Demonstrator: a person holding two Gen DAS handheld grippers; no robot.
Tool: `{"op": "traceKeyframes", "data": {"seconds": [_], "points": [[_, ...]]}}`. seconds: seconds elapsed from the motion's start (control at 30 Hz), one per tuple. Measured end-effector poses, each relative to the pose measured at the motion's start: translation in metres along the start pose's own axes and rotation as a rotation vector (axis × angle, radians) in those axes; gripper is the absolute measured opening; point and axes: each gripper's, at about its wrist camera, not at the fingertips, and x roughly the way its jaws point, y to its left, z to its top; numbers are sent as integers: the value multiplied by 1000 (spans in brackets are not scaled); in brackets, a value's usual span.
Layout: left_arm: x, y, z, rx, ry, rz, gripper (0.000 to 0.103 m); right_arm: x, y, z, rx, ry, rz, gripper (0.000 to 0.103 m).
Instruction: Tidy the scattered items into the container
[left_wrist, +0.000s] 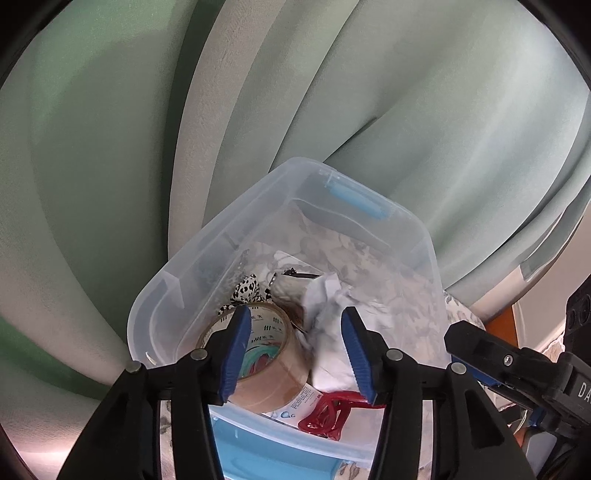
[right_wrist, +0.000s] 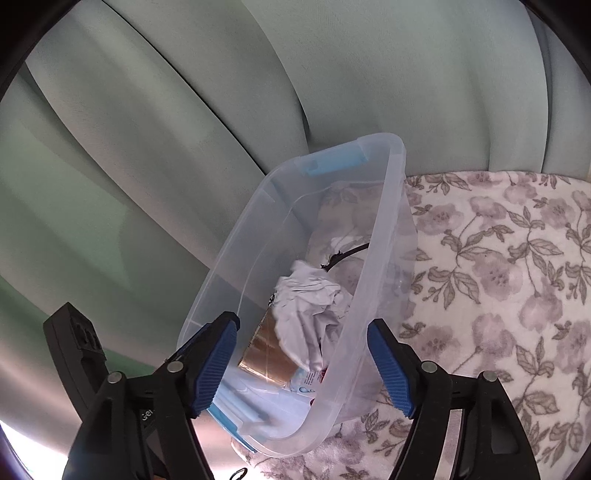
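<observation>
A clear plastic bin (left_wrist: 173, 295) with blue handles sits on a floral blanket (right_wrist: 498, 258). Inside lie a roll of brown tape (left_wrist: 269, 373), crumpled white paper (left_wrist: 328, 314), a red item (left_wrist: 328, 413), a leopard-print piece (left_wrist: 247, 288) and a small pouch (left_wrist: 291, 284). My left gripper (left_wrist: 295, 350) is open and empty just above the bin's near end, over the tape and paper. My right gripper (right_wrist: 303, 362) is open and empty, its fingers astride the bin's near right wall (right_wrist: 362, 306). The paper (right_wrist: 310, 295) and tape (right_wrist: 266, 350) show through the bin there.
Pale green curtains (left_wrist: 406, 92) hang right behind the bin. The right gripper's black body (left_wrist: 517, 365) shows at the right of the left wrist view. The left gripper's body (right_wrist: 77, 343) shows at the lower left of the right wrist view. Blanket extends to the right.
</observation>
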Motion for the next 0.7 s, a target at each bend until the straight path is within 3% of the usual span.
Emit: {"op": "traceKeyframes", "data": {"seconds": [0.2, 0.4, 0.7], "points": [[-3, -9, -5, 40, 16, 22, 68, -9, 3, -6, -7, -7, -6, 77], [-24, -4, -12, 22, 13, -2, 68, -20, 8, -14, -19, -6, -33, 77], [-35, -21, -18, 129, 33, 23, 68, -39, 7, -40, 0, -23, -71, 77]]}}
